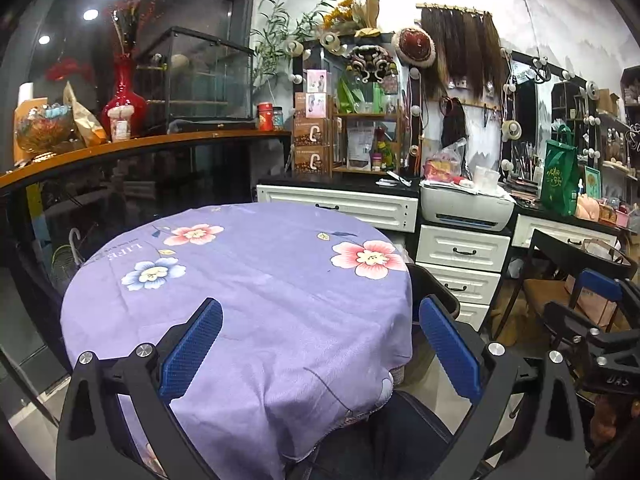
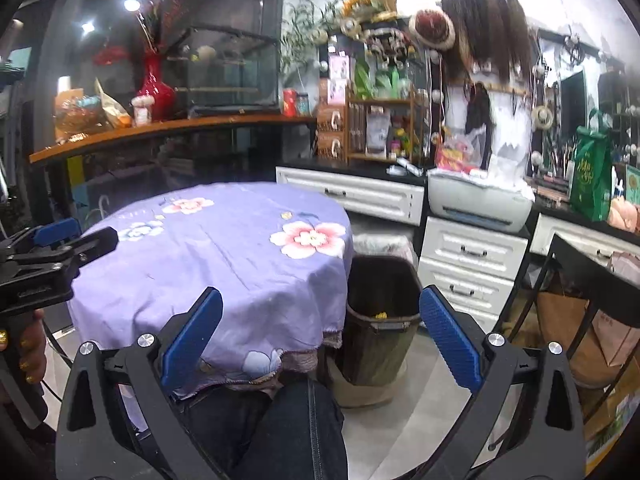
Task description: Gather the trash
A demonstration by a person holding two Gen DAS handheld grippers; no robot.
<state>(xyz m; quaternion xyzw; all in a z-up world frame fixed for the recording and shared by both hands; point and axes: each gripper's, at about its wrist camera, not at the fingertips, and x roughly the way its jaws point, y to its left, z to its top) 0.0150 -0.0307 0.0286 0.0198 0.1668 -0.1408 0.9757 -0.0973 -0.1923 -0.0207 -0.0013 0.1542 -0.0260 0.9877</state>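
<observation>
Both grippers gape empty: the left gripper [image 1: 320, 344] over the bare tablecloth [image 1: 248, 280], the right gripper [image 2: 320, 340] nearer the bin [image 2: 380, 292] at one o'clock, yellow scrap [image 2: 380, 315] inside.

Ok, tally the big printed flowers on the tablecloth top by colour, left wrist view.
Pink flowers on the tablecloth: 2, one at the far side and one at the right
Blue flowers: 1, at the left
Total: 3
</observation>
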